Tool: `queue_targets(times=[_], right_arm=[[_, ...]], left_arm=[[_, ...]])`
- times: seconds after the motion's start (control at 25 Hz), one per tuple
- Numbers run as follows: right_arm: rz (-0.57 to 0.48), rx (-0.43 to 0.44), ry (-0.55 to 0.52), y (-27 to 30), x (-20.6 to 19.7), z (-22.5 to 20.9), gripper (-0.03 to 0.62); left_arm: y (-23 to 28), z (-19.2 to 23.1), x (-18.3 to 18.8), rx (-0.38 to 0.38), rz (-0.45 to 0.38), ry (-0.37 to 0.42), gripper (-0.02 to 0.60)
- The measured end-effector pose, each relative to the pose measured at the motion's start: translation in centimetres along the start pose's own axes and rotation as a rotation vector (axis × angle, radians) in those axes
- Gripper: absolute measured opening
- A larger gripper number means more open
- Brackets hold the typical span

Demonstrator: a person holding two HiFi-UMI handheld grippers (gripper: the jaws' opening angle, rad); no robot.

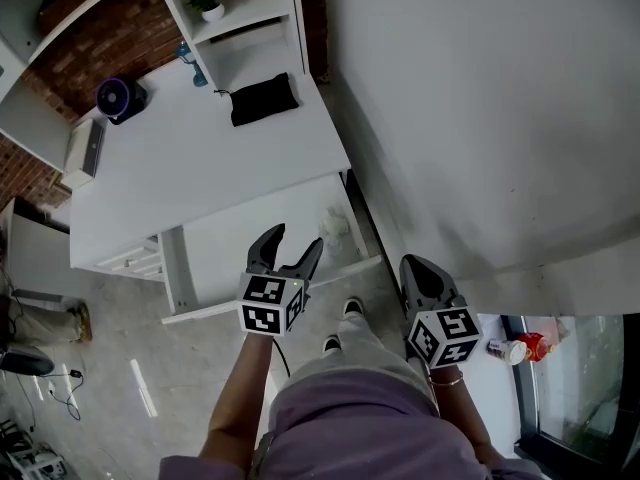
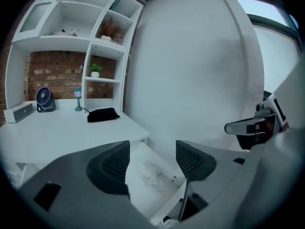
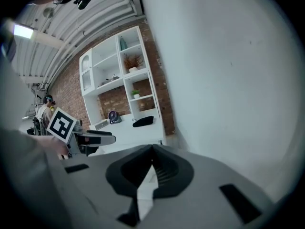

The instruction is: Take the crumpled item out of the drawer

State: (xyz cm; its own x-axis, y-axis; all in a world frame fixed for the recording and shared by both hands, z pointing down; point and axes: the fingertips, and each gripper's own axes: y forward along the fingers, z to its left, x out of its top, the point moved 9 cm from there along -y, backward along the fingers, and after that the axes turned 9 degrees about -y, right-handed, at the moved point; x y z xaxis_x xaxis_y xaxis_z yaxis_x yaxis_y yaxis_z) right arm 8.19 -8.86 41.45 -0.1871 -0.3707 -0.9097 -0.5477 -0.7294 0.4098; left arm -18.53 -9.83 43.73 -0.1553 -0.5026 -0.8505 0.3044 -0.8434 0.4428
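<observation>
A crumpled white item (image 1: 335, 231) lies near the right end of an open white drawer (image 1: 250, 258) under the desk. In the left gripper view the crumpled item (image 2: 151, 174) shows on the drawer floor (image 2: 138, 194), below and between the jaws. My left gripper (image 1: 299, 236) hovers open above the drawer's front part, with nothing between its fingers (image 2: 112, 166). My right gripper (image 1: 415, 268) is shut and empty, held to the right of the drawer near the wall. In its own view the right gripper (image 3: 152, 149) has its pads pressed together.
The white desk top (image 1: 200, 168) carries a black pouch (image 1: 263, 99), a purple fan (image 1: 120, 98) and a small grey speaker (image 1: 85, 150). A shelf unit (image 1: 240, 18) stands behind it. A white wall (image 1: 480, 118) runs close on the right. Bottles (image 1: 520, 348) stand low right.
</observation>
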Motion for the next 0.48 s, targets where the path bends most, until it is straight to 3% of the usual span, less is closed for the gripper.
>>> queue_targets(times=[0.48], right_arm=[[0.025,-0.005,0.028,2.3,0.1,-2.3,0.003]], left_arm=[[5.9,0.2,-1.1,-0.022,0.141,0.023,0.288]])
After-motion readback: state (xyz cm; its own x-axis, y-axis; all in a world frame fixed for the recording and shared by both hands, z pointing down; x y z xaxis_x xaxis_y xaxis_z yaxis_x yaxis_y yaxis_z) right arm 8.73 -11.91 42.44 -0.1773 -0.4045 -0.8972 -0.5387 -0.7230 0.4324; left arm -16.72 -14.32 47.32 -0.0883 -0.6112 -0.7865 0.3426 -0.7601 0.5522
